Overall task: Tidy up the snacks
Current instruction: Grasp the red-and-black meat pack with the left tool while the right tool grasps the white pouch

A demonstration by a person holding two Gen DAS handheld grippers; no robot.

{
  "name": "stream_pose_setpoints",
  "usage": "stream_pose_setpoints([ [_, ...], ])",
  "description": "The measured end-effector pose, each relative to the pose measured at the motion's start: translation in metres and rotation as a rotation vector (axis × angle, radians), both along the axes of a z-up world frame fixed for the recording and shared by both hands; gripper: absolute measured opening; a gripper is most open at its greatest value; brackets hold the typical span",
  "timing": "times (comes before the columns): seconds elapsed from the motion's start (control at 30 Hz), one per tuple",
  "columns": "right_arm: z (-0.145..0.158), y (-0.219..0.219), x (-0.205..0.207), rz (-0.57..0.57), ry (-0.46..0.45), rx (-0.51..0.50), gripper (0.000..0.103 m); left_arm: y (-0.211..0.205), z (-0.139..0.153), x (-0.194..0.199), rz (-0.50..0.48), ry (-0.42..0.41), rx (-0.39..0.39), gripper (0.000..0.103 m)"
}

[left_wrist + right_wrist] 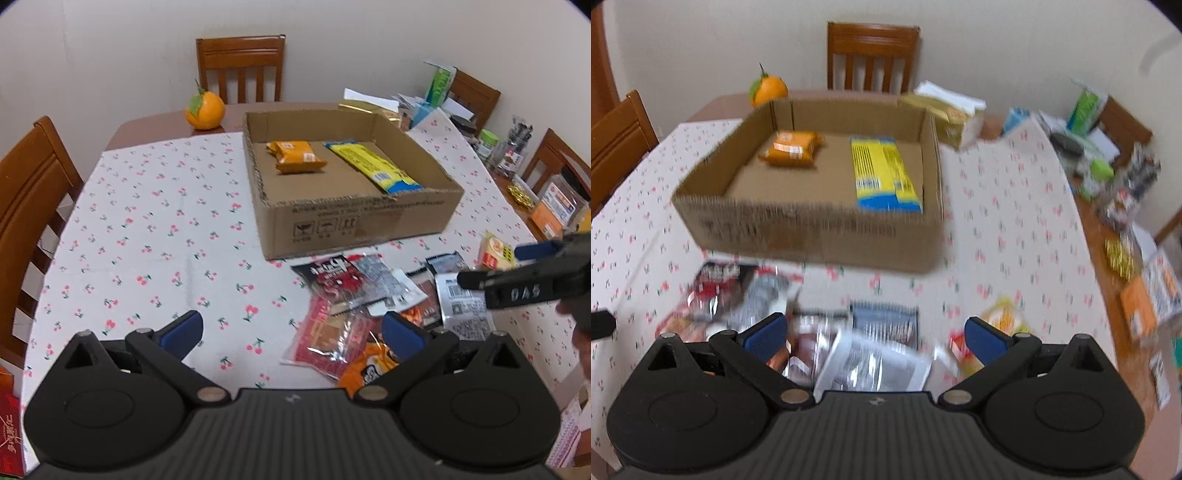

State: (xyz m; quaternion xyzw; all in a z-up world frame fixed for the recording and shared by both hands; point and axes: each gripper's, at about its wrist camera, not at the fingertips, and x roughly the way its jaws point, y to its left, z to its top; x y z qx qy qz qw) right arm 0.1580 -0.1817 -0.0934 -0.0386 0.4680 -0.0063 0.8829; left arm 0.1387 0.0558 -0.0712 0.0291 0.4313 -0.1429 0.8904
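Both tongs are spread wide and holding nothing here. The cardboard box (354,206) sits on the cherry-print worktop (155,229), and two snacks are already inside: an orange packet (295,155) on the left, a long yellow-and-blue pack (373,166) along the right wall. The rest lie in a loose, overlapping pile (369,306) just in front of the box. The left tongs (291,332) hover at that pile's near-left edge, above a red clear-wrapped packet (328,339). The right tongs (875,336) hang over the pile's right part, with a grey-white sachet (871,365) between the blue pads, though that view is blurred. Looks like we are between picks, reaching for the next snack. The next move calls for dropping onto one packet only, pinching an edge clear of its neighbours, then lifting over the box's front wall.
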Motion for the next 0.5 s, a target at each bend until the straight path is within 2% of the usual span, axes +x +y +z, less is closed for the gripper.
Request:
stream_pose_setpoints([
  [0.23, -0.028, -0.006, -0.021, -0.063, 0.073, 0.025, 0.103, -0.010, -0.004, -0.007, -0.062, 0.010, 0.021, 0.102],
  [0.5, -0.045, -0.010, -0.023, -0.113, 0.104, 0.069, 0.103, -0.018, -0.007, -0.008, -0.091, 0.031, 0.024, 0.102],
])
